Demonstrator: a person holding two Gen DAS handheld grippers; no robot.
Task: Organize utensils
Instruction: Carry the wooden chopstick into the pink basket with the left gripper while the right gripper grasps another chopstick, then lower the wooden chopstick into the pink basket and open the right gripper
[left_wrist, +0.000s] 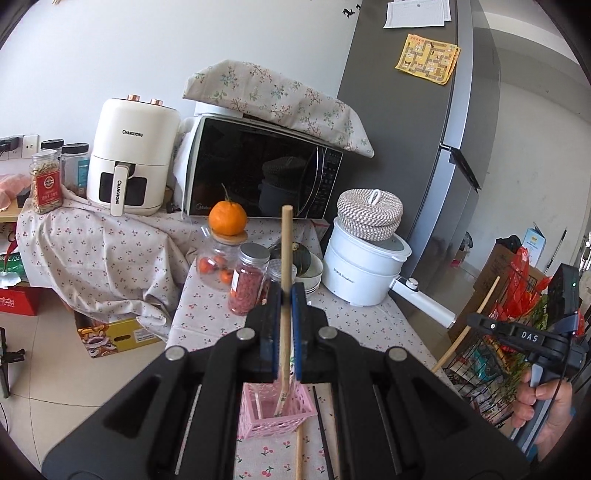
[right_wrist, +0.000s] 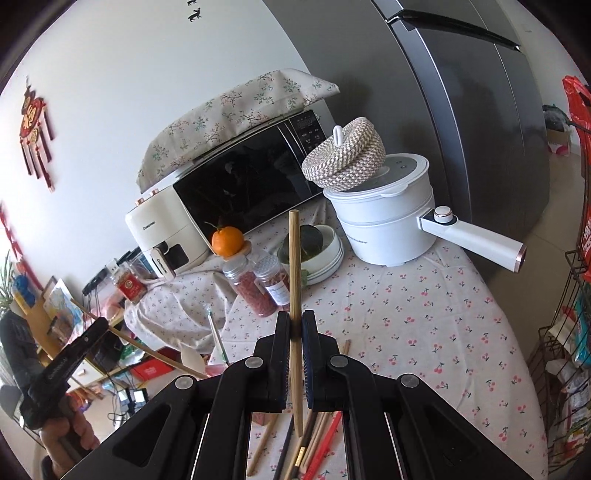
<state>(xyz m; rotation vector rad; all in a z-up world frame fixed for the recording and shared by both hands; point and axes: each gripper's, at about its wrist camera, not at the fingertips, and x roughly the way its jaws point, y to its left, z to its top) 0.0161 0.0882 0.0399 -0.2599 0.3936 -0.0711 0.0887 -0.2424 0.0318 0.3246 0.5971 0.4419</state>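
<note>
L gripper: jaws squeezed tight on a light wood chopstick; stick stands almost straight up, top end pokes high above the jaws.
L stick bottom: tip hangs inside the pink basket, below the gripper.
R gripper: jaws squeezed tight on a bamboo chopstick; upright too, low end hangs just over the chopstick pile.
Pile: wood, black & red sticks lie loose on the cherry tablecloth, close to the near edge.
Basket spot: on the cloth near the table's front edge; one wood stick & one black stick lie flat just beside it.
Open room: big bare patch of cloth to the right of the R gripper.
Crowded bit: jars, bowls, white pot w/ long handle sit farther back.
Right edge: wire rack stands just off the table.
</note>
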